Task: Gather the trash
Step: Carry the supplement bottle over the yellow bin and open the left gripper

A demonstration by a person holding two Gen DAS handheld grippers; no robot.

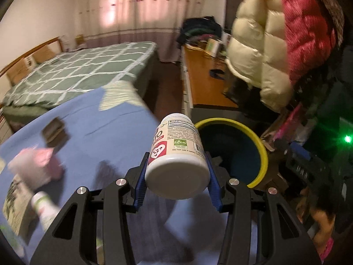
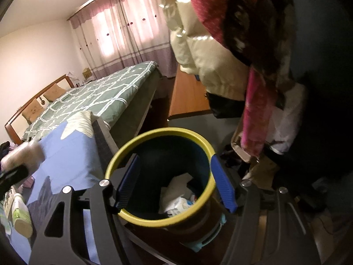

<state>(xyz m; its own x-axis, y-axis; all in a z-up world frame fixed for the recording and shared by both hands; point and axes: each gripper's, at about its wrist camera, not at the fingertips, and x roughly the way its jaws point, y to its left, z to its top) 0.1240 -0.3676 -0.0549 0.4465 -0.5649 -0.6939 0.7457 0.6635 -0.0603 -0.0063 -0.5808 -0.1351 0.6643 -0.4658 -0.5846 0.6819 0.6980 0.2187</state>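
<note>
Left gripper [image 1: 176, 167] is clamped on a white supplement bottle [image 1: 176, 154], blue pads pressing both sides, lid end toward the camera; the bottle is held above the edge of the blue-covered table [image 1: 106, 128], just beside the yellow-rimmed bin [image 1: 263, 152]. Right gripper [image 2: 175, 182] hangs over the bin [image 2: 158, 220] with jaws parted and nothing between them. White crumpled paper [image 2: 176, 187] lies inside the bin. A green checked bed [image 2: 106, 92] stands behind.
</note>
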